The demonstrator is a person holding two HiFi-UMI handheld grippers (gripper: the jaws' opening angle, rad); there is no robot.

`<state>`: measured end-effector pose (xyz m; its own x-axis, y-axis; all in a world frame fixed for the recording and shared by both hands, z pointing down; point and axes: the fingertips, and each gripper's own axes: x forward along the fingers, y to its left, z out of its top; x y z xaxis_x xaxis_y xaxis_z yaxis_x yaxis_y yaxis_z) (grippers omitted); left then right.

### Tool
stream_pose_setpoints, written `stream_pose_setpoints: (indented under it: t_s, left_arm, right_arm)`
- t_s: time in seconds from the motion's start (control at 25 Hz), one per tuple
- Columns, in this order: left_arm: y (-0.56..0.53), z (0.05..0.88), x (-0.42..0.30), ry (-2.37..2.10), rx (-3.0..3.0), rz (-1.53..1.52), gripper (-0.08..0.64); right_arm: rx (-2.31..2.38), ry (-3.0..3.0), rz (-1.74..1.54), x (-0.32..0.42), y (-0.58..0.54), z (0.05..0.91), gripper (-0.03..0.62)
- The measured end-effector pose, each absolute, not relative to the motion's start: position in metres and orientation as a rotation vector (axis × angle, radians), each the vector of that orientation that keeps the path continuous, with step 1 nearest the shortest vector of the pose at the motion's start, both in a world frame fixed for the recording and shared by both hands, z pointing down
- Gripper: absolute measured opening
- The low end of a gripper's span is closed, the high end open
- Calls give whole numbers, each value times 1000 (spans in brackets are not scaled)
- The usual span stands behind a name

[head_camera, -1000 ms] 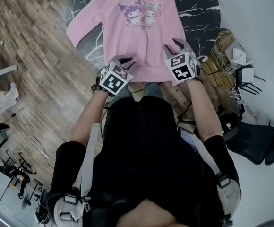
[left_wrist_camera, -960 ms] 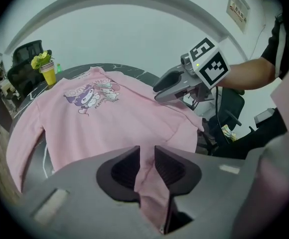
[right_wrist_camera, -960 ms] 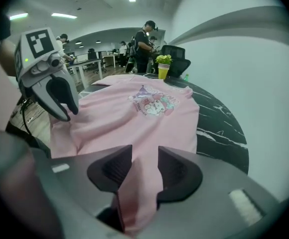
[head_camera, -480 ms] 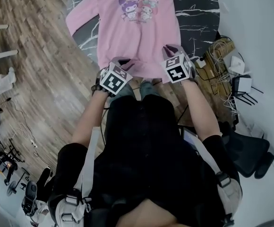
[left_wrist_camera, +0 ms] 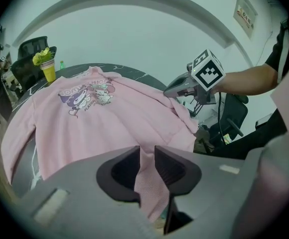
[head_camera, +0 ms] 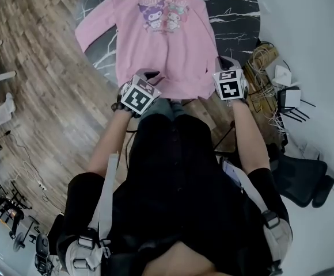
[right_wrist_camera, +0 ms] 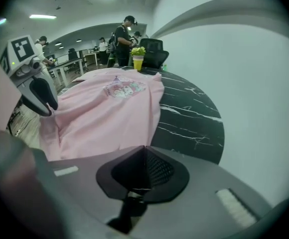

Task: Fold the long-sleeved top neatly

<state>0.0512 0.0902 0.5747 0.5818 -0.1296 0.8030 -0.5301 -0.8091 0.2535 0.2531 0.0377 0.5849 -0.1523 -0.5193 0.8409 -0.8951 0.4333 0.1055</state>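
Long-sleeved top (head_camera: 164, 45), pink, is laid flat with its front up on the black marble-patterned table (head_camera: 239, 13), ahead of both grippers. Its near hem is held by the left gripper (left_wrist_camera: 145, 166): the jaws stand slightly apart, and a fold of pink fabric is pinched between the pads and hangs down below them. A cube with black-and-white square markers (head_camera: 139, 95) is carried on top of that gripper.

The right gripper (right_wrist_camera: 144, 171) is positioned just to the right of the hem's right corner. Its jaws have just been closing and are now brought fully together, with nothing between them; the fabric lies to their left and bare tabletop ahead.

Further ahead of the jaws, a print of two cartoon characters (left_wrist_camera: 87, 94) is seen on the chest, with lettering arched above and below it; the lettering cannot be read. Beyond the collar, a yellow cup (left_wrist_camera: 48, 71) with green contents stands on the table. A framed wall notice (left_wrist_camera: 245, 15) is visible, its text illegible.
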Motion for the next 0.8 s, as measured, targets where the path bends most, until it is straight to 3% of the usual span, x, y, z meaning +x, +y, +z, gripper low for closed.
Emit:
stream_pose_setpoints:
  t_s: [0.48,0.8]
  left_arm:
    - [49,565,84,-454,2387,1163,98]
    - [36,576,152,-555,2318,1144,98]
  right_arm:
    - [1375,-1701,491,348,-10,563,9]
    - [1273,-1747,475,410,-42,578,9]
